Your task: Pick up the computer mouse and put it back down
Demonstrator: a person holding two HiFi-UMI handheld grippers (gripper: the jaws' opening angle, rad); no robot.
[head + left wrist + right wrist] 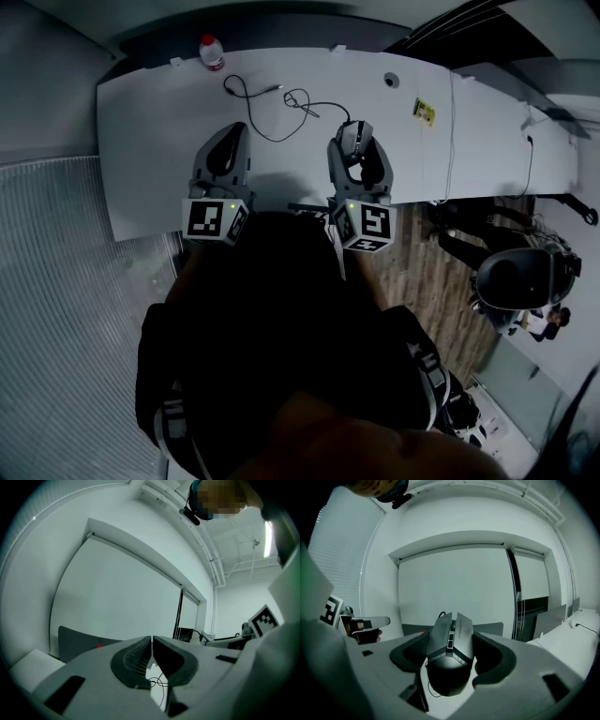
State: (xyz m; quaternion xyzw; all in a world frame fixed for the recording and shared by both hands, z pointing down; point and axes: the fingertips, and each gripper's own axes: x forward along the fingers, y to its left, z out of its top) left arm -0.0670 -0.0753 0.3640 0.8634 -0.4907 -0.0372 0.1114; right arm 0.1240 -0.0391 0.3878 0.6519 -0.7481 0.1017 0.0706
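Over the white table [150, 141] we clamp the computer mouse [449, 658] in our right gripper [450, 654]; our left gripper [152, 641] is closed, empty. A red-capped bottle [211, 52] stands at the table's far edge, contents unclear.

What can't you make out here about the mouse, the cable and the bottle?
- Mouse underside: hidden in the right gripper view by its own body, so contact with the table is uncertain.
- Bottle label: too small in the head view.
- Cable near the mouse: covered in the head view by the right gripper.
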